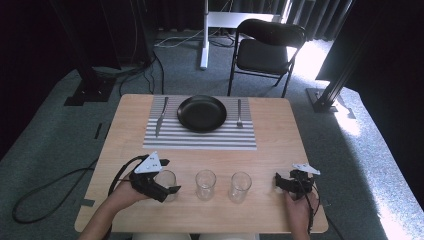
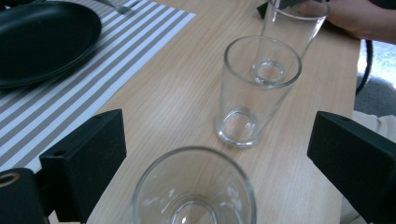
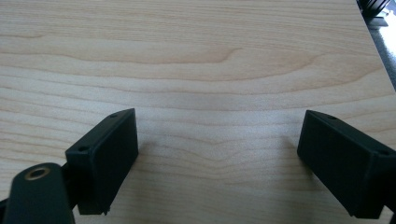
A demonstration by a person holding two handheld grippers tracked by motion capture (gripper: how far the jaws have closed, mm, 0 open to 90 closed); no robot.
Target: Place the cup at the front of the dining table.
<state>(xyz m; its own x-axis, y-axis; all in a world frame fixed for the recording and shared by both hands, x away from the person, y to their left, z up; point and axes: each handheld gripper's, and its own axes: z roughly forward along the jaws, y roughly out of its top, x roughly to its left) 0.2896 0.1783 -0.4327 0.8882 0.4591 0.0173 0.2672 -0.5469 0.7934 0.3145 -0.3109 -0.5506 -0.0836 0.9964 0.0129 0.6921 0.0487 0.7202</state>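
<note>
**Left tool set around the nearest glass**

While the right tool is rested wide open and empty on bare table, the left tool is held open around the left glass, apparently for a grip. Two more glasses are lined up beside it, below the placemat and plate.

**Where each camera sits**

High view hangs above the near edge, looking forward and down over the whole table. Left gripper view rides low, looking between its jaws along the row of three glasses, with the black plate off to the jaws' left; both also show from overhead. Right gripper view sits close over bare wood, facing down.
</note>
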